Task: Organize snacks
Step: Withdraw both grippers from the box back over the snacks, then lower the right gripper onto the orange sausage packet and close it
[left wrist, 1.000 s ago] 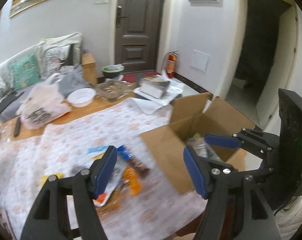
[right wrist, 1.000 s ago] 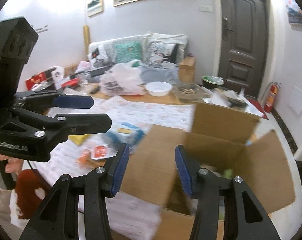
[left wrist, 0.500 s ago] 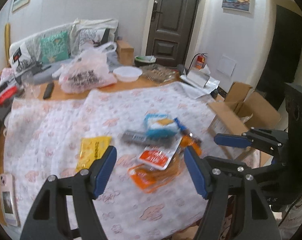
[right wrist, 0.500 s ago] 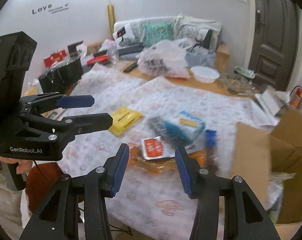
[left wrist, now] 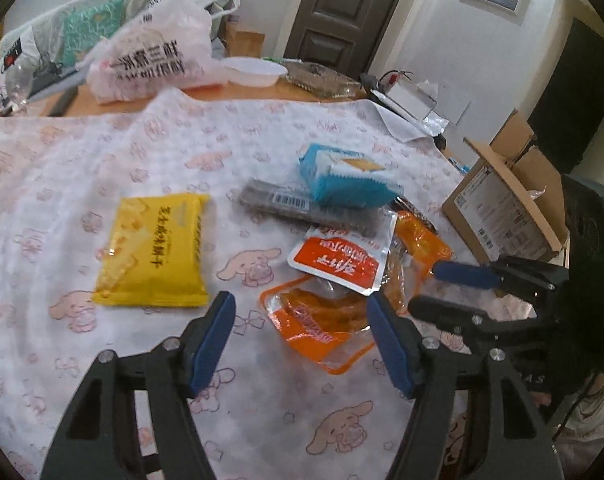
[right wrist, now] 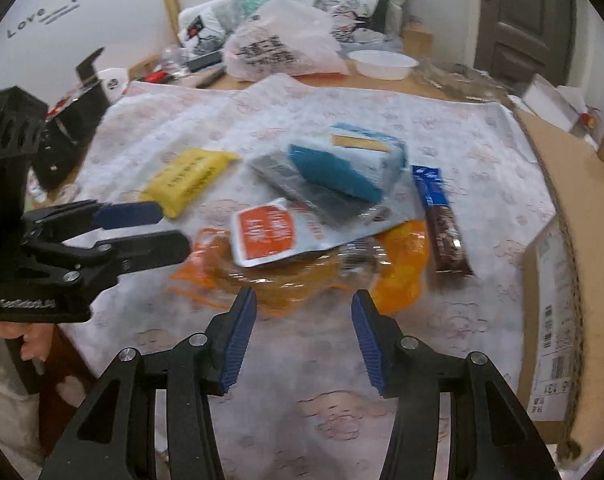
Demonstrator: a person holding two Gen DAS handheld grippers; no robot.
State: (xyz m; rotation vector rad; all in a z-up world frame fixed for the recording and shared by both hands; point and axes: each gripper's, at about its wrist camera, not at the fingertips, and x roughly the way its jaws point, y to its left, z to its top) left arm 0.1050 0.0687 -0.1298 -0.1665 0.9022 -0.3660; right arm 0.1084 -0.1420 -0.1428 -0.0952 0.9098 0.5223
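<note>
Snacks on table: one yellow packet, one blue pack; left gripper closing, right gripper opening, both empty.

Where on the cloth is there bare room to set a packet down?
Bare cloth lies behind the yellow packet, up to the white plastic bag. More lies near the front edge, under the left hand-held gripper. It is crowded around the snack pile: blue pack, red-and-white sachet, orange packets, beside the cardboard box.

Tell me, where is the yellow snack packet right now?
The yellow packet lies flat on the patterned tablecloth, left of the snack pile in both views, apart from the orange-and-white sachet.
</note>
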